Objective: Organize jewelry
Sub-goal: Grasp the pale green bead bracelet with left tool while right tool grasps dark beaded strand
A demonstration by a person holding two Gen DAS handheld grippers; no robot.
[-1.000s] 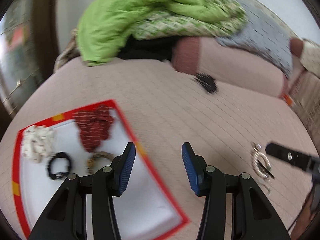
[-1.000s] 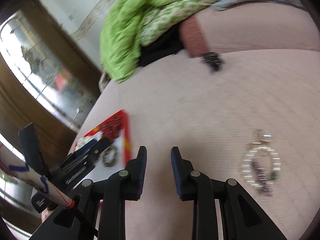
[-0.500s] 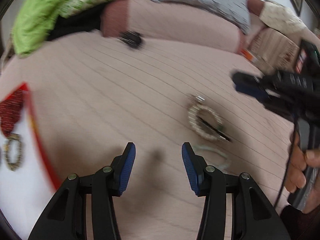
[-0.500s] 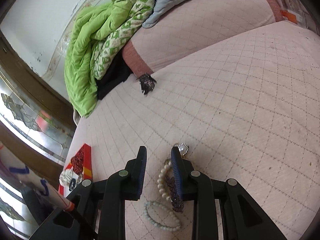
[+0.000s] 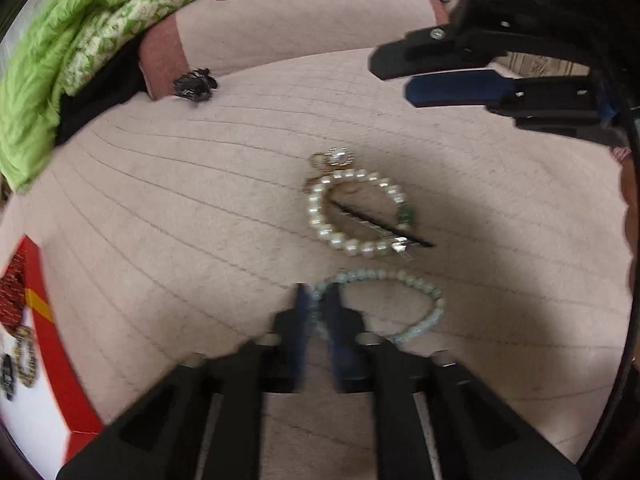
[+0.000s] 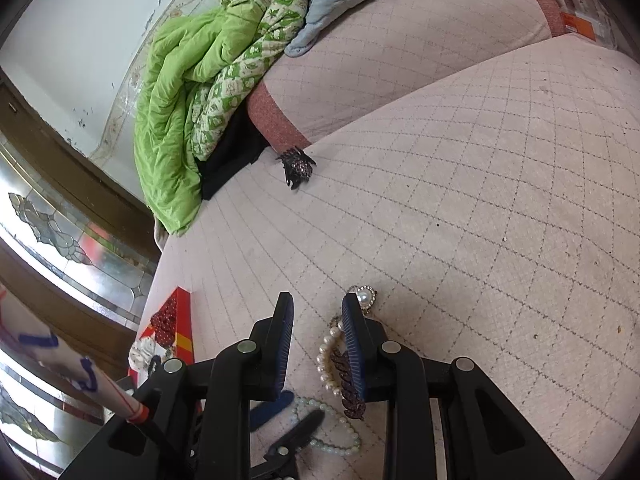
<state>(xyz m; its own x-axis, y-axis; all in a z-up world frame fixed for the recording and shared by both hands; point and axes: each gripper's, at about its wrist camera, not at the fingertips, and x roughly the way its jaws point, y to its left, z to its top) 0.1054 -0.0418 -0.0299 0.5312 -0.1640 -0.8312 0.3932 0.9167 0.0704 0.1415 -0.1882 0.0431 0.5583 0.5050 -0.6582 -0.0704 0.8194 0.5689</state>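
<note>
- The left tongs point down at the quilted pink bed cover, their blue pads closed on the near side of the pale green bead bracelet, whose remaining loop lies on the cover to their right.
- Just beyond that loop lies the pearl bracelet, with a dark, narrow hair clip lying slantwise across it and a sparkling ring touching its far edge.
- The right tongs hover over the same cluster with a narrow gap between the pads and nothing in it; the pearl bracelet and the dark clip lie just under the right-hand pad.
- In the left wrist view they loom from the upper right, above the jewelry.
- Far ahead of both tongs, a black claw hair clip rests against the bolster.
- Well to the left of the left tongs, a red-rimmed white tray holds other pieces.
- A green quilt is heaped at the far left.
</note>
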